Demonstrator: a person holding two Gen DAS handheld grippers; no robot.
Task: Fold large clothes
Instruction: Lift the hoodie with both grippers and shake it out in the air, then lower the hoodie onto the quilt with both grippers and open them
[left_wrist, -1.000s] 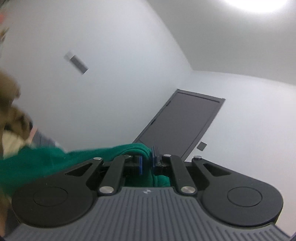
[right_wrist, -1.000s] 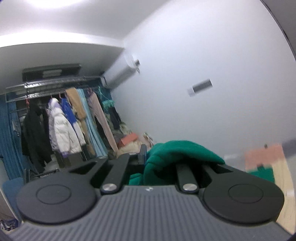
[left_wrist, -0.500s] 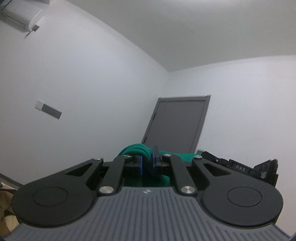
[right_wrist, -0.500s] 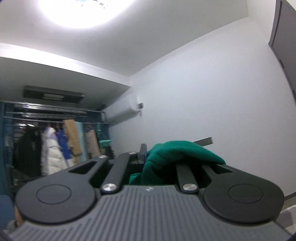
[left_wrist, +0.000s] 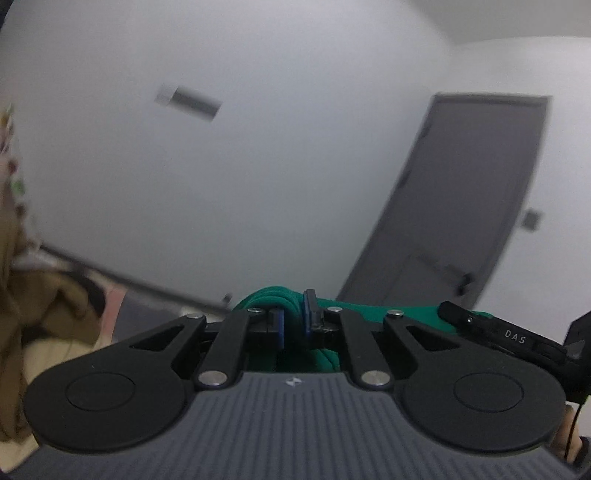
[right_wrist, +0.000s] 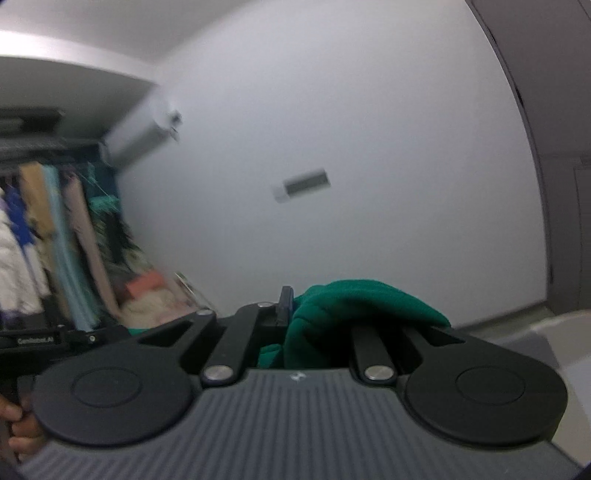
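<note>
At the bottom centre of the left wrist view, your left gripper (left_wrist: 291, 325) has its blue-padded jaws nearly closed on a bunched fold of the green knit garment (left_wrist: 271, 297), and the cloth runs off to the right behind the black linkage, toward the other black gripper body (left_wrist: 517, 338) poking in at the lower right. How much of the garment hangs below you can't see, the gripper housing covers all of that.

In the right wrist view it's the same story: your right gripper (right_wrist: 295, 314) is clamped down on the green garment (right_wrist: 362, 302), which humps up over the right finger and hides it completely. Only the left finger's dark tip shows, so the actual pinch point is out of sight. At the lower left edge you get a bit of your hand (right_wrist: 18, 424) on a handle.

No table or folding surface shows up in either view. Both cameras look out at the room: a plain white wall (left_wrist: 258, 166) with a small grey rectangular plate (left_wrist: 190, 101), and a dark grey door (left_wrist: 472, 192) on the right of the left view. The right view has a white wall air conditioner (right_wrist: 140, 136) upper left and a smeared rack of hanging clothes (right_wrist: 55, 240) down the left side. Brown and beige stuff at the left edge of the left view is too blurry to tell.
</note>
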